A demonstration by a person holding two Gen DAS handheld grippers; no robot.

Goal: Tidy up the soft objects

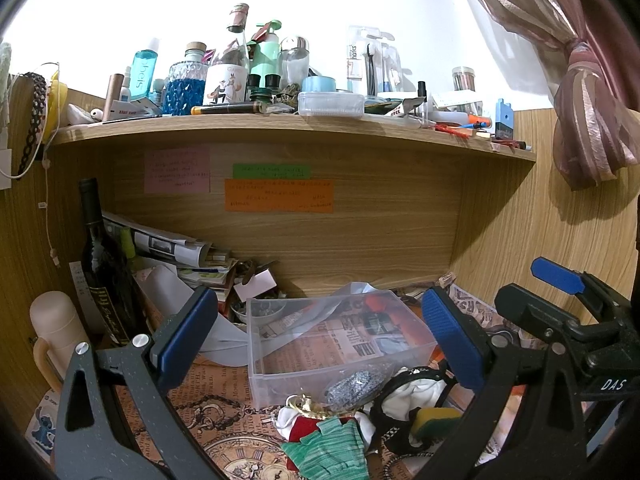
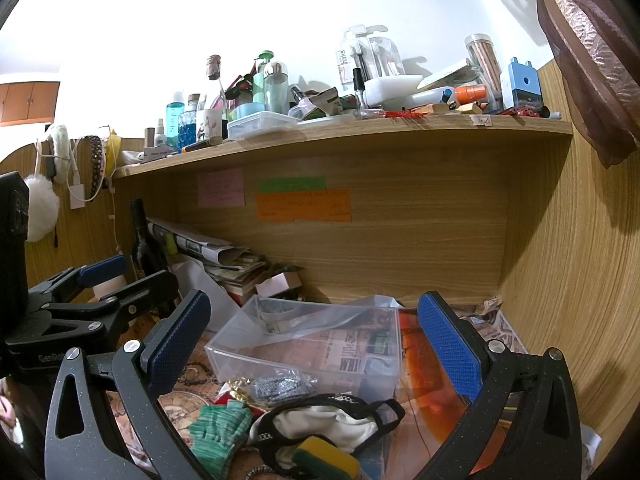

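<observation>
A pile of soft things lies on the desk in front of a clear plastic bin [image 1: 320, 344] [image 2: 304, 344]: a green knitted cloth [image 1: 332, 448] [image 2: 216, 432], a white cloth with black straps [image 1: 416, 396] [image 2: 332, 420], a yellow-green sponge [image 1: 434, 418] [image 2: 328, 458], and a silver scrubber [image 1: 352, 390] [image 2: 284, 386]. My left gripper [image 1: 320, 340] is open and empty above the pile. My right gripper [image 2: 316, 344] is open and empty, also above the pile. The right gripper also shows at the left wrist view's right edge [image 1: 568, 304], and the left gripper shows at the right wrist view's left edge [image 2: 100, 280].
A dark wine bottle [image 1: 104, 264] [image 2: 146, 244], a cream flask [image 1: 60, 332] and stacked papers [image 1: 180, 256] stand at the back left. A cluttered shelf [image 1: 280, 128] [image 2: 360, 132] hangs overhead. A wooden wall [image 2: 560, 260] and curtain [image 1: 588, 120] are on the right.
</observation>
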